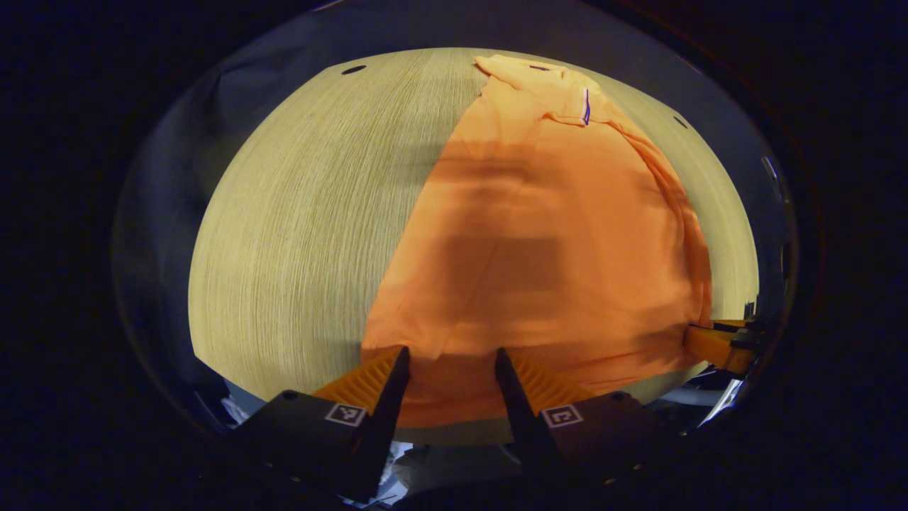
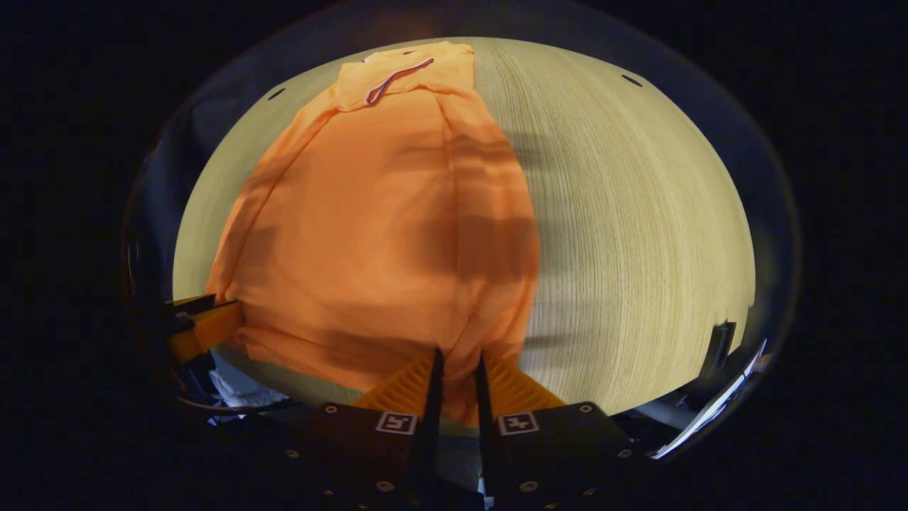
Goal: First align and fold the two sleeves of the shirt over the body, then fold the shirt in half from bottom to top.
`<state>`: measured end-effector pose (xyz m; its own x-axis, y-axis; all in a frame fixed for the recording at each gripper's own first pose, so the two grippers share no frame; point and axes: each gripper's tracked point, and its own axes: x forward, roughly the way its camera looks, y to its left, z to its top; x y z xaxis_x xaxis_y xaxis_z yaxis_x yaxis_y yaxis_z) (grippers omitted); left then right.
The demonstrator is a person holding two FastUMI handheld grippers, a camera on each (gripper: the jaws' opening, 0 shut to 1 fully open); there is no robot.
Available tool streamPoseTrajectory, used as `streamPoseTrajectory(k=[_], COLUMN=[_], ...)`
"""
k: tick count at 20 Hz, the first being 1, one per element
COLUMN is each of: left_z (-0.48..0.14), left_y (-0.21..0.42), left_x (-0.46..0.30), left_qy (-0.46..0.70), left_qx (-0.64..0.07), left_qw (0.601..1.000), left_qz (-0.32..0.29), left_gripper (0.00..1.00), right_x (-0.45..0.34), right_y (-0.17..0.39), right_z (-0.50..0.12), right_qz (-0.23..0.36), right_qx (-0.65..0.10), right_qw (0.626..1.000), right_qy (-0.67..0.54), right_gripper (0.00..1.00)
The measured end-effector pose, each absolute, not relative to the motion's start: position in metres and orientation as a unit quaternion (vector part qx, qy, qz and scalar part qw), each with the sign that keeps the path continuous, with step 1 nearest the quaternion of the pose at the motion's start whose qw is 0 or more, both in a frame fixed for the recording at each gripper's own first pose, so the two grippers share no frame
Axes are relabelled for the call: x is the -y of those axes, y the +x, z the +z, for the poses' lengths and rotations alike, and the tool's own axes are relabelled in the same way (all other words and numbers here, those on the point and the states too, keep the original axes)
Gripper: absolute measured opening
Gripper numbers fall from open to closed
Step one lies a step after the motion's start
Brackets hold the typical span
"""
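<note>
Gripping orange shirt (image 1: 539,234) hem, 6 o'clock: right gripper (image 2: 457,365) narrow, pinching hem; left gripper (image 1: 450,362) wide, unclosed. Pinch both corners evenly, lift together toward collar (image 2: 397,74).

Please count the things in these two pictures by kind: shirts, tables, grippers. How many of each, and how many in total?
Orange shirt: 1
Wooden table: 1
Grippers: 2, the left gripper and the right gripper
Total: 4
</note>
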<state>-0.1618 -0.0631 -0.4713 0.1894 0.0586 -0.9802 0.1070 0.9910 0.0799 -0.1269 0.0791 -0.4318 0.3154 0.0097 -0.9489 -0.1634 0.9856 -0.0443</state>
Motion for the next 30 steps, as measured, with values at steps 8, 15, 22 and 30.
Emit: streamPoseTrajectory(k=[8,15,22,30], left_z=[-0.472,-0.436,-0.387,-0.358], left_y=[-0.155,-0.125,-0.058,0.045], left_x=[0.081,0.087,0.101,0.126], left_qy=[-0.003,-0.004,-0.016,-0.018], left_qx=[-0.610,-0.564,-0.498,-0.440], left_qw=[0.789,0.820,0.860,0.889], left_qz=[-0.073,-0.102,-0.110,-0.126], left_gripper=[0.01,0.01,0.00,0.00], right_x=[-0.087,-0.099,-0.107,-0.111], right_y=[-0.120,-0.090,-0.025,0.063], right_z=[-0.430,-0.381,-0.310,-0.251], right_qz=[0.082,0.107,0.123,0.132], right_qx=[-0.563,-0.512,-0.441,-0.386], right_qw=[0.823,0.852,0.889,0.913], right_qy=[-0.001,-0.014,-0.006,-0.019], right_gripper=[0.00,0.00,0.00,0.00])
